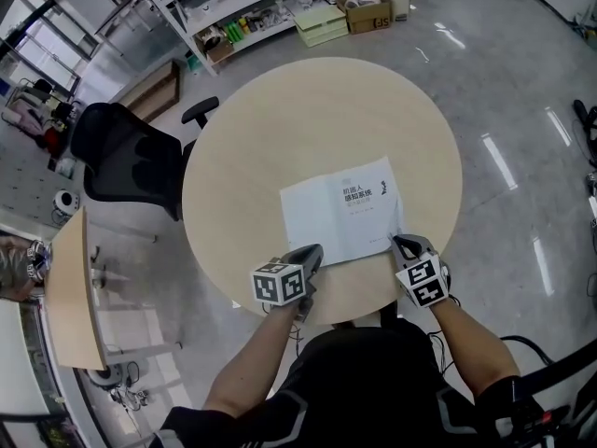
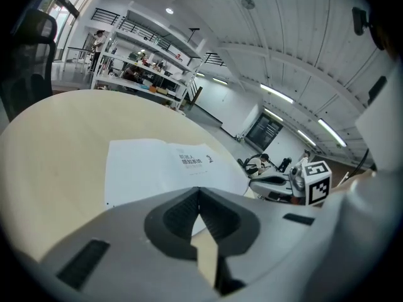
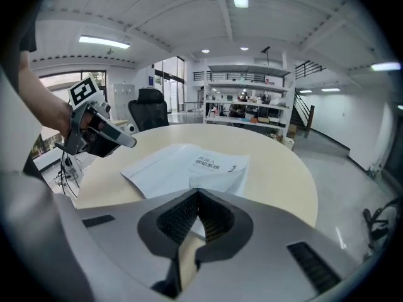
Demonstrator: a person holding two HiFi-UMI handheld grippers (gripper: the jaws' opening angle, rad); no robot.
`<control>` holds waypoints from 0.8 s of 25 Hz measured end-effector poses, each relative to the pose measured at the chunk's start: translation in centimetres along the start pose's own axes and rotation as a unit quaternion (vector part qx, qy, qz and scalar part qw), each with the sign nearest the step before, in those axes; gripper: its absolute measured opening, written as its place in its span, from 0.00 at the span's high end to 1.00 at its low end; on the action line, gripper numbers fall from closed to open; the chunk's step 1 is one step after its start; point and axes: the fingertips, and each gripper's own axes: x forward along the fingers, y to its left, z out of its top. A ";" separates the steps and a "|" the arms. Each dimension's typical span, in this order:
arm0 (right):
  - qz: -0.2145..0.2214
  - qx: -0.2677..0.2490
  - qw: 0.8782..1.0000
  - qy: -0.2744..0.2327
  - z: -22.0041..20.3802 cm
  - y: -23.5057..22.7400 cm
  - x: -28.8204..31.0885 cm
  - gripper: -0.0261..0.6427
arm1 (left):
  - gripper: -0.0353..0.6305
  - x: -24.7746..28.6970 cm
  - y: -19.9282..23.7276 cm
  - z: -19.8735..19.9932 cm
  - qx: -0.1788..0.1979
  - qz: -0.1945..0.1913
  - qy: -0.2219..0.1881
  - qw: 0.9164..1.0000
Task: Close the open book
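Jaws pressed together, left gripper point(image 1: 312, 251) and right gripper point(image 1: 397, 241) flank the open white-paged book's point(image 1: 340, 211) near edge on a round beige table point(image 1: 242, 129), seemingly poised to fold it.

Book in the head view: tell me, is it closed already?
No, the book lies open, its white pages spread on the round table.

We wear a black short-sleeved shirt point(image 1: 373, 381); our left gripper point(image 1: 314, 249) and right gripper point(image 1: 397, 241) are grey, each bearing a black-and-white marker cube point(image 1: 280, 284).
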 end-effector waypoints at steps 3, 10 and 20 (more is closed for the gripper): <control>-0.005 0.038 0.999 0.014 -1.8 -1.2 0.1 0.96 | 0.97 0.1 -0.3 -0.1 0.003 0.000 0.008 1.000; -0.012 0.097 0.995 0.031 -4.9 -2.8 0.4 0.96 | 0.97 0.2 -0.3 -0.1 0.008 0.004 0.015 1.000; -0.026 0.154 0.986 0.053 -7.7 -4.3 -0.1 0.96 | 0.97 0.3 0.0 -0.6 -0.004 0.005 0.014 1.000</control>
